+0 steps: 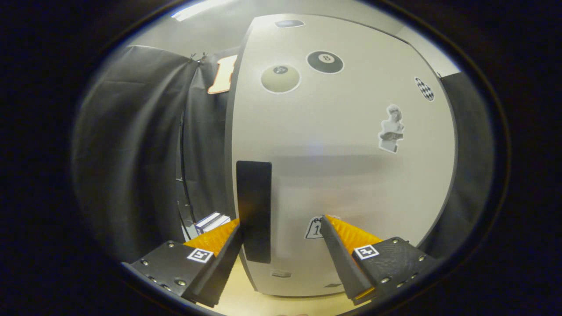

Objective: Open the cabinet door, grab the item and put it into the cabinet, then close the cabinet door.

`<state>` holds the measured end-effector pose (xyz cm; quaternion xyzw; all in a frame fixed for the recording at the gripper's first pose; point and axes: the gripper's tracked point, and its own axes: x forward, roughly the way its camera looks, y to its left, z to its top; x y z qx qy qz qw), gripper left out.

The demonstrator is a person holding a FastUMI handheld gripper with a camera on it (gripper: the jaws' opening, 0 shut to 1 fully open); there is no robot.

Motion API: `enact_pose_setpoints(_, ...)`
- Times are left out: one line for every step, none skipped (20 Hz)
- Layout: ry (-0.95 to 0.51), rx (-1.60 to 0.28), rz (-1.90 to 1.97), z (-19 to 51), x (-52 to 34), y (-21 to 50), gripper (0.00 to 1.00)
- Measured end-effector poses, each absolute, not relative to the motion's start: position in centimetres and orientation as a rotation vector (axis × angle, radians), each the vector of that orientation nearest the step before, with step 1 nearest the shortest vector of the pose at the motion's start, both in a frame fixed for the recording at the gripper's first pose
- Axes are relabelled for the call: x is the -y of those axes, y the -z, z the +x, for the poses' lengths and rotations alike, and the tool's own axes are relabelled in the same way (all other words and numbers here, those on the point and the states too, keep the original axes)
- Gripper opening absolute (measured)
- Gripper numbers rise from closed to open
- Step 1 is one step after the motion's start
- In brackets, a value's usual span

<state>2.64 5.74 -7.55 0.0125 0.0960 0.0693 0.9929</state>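
Beside the left finger, a small box point(212, 222) is seen near the cabinet's edge. The cabinet door point(351, 175) is seen flat and closed, its dark upright handle point(254, 210) just ahead of the left finger. The tongs point(281, 235) are held apart, clamped on nothing. The door is judged stiff and hinged; the handle offers the firmest hold

The handheld two-finger gripper point(281, 228) points straight ahead with its jaws spread wide — the two fingers reach forward and lean toward each other at the tips, a clear gap left between them, clamping nothing.
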Motion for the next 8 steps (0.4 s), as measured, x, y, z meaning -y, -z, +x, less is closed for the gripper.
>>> enact_pose_setpoints(-0.151, -0.164, 0.025, 2.3, -5.7, 6.8, 1.0)
enact_pose_setpoints(-0.162, -0.135, 0.021, 1.9, -5.5, 5.7, 1.0)
enact_pose_setpoints(-0.156, -0.104, 0.012, 1.4, -4.9, 4.7, 1.0)
enact_pose_setpoints(-0.139, -0.063, -0.004, 0.9, -3.6, 3.3, 0.99)
enact_pose_setpoints(-0.129, -0.028, -0.01, 0.4, -2.6, 1.9, 0.99)
enact_pose_setpoints(-0.118, -0.004, -0.008, -0.1, -1.6, 0.9, 0.99)
enact_pose_setpoints(-0.107, 0.013, -0.004, -0.6, -0.3, -0.1, 0.99)
enact_pose_setpoints(-0.088, 0.024, 0.001, -0.9, 1.3, -0.7, 0.99)
